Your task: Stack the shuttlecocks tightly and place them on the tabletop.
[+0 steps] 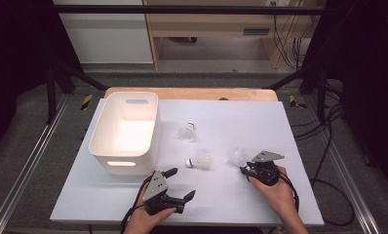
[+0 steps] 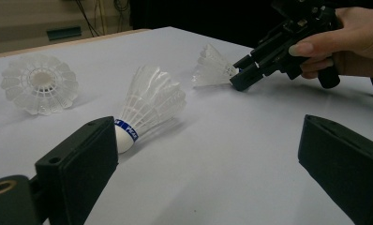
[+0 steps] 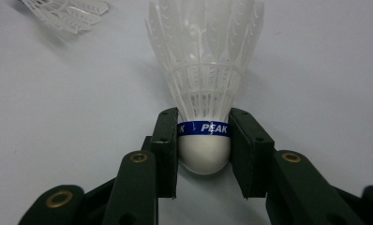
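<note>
A: Now, over to the right gripper (image 1: 244, 169), near the table's (image 1: 280, 204) front right corner. Clamped on anything?

B: Yes. Jaws drawn in on the white cork head of a shuttlecock (image 3: 205, 93), one pad on each side of its blue band. Feather skirt fanned away from the jaws, lying low over the white tabletop.

A: And the left gripper (image 1: 183, 184)?

B: Held low near the front edge, left of centre. Jaws spread wide, nothing between them, nothing touched.

A: Anything else on the table?

B: A second shuttlecock (image 1: 200, 160) on its side around the middle, just ahead of the left jaws. A third shuttlecock (image 1: 187, 131) farther back, toward the far edge. A white bin (image 1: 104, 151) with handle slots along the left side.
</note>
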Tool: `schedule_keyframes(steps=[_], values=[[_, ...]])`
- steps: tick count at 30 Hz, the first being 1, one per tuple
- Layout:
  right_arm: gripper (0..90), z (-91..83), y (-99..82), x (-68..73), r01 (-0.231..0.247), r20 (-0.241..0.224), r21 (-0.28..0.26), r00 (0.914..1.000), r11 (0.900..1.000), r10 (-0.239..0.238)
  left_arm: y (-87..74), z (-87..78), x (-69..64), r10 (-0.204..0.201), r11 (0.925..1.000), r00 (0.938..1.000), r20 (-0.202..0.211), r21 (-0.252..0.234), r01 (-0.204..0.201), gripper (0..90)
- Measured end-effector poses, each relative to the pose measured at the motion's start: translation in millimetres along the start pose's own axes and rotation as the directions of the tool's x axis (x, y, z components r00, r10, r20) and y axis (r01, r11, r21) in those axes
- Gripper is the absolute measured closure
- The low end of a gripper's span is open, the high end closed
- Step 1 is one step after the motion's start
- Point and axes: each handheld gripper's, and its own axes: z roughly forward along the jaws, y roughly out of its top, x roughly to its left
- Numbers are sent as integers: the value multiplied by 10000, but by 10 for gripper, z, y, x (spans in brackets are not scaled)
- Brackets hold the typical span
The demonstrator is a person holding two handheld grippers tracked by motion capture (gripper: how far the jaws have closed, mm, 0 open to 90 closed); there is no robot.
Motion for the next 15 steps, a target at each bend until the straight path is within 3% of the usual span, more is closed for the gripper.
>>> schedule_keyframes(steps=[4, 9, 15], values=[[652, -27, 2, 29, 201, -127, -16, 9997, 9998, -201, 0, 0, 3, -18, 10000, 10000, -4, 4, 18, 52], [652, -80, -1, 151, 810, -617, -106, 9948, 9967, -815, -2, 3, 2, 2, 10000, 10000, -1, 30, -2, 52], [652, -123, -11, 325, 1521, -1274, -124, 9801, 9883, -1525, -3, 5, -1, 10, 10000, 10000, -7, 44, -10, 52]])
